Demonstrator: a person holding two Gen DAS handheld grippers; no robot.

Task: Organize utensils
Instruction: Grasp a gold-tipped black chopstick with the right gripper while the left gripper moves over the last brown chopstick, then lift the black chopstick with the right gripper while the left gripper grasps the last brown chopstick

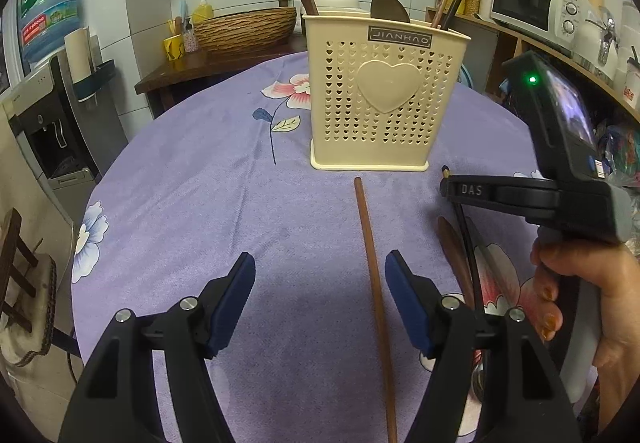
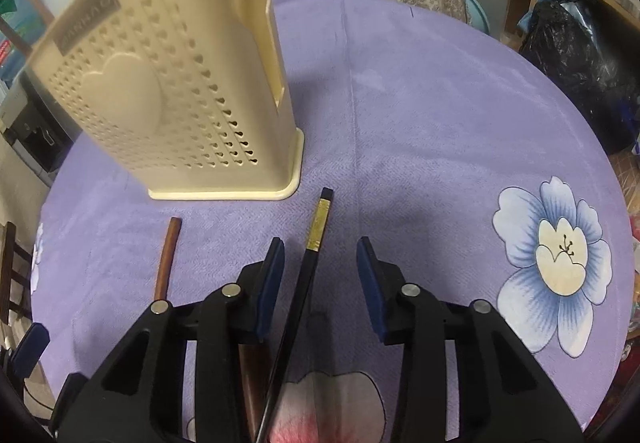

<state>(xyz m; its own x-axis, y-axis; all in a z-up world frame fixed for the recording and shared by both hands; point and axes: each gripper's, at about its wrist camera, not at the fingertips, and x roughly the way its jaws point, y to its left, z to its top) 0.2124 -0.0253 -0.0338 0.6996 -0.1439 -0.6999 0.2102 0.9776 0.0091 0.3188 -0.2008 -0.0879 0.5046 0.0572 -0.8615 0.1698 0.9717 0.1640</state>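
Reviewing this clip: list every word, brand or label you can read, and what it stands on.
"JIANHAO": nameplate on the cream utensil holder.
"DAS": side of the right gripper.
Too small or blurred to read: print on the blue water jug, microwave dial markings, labels on shelf jars and packets.

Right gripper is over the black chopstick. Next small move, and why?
Probably close the right gripper on the black chopstick. The stick already runs between its pads, nearer the left one, with neither pressing on it, and it lies flat on the purple cloth in front of the cream utensil holder. Pinch before lifting.
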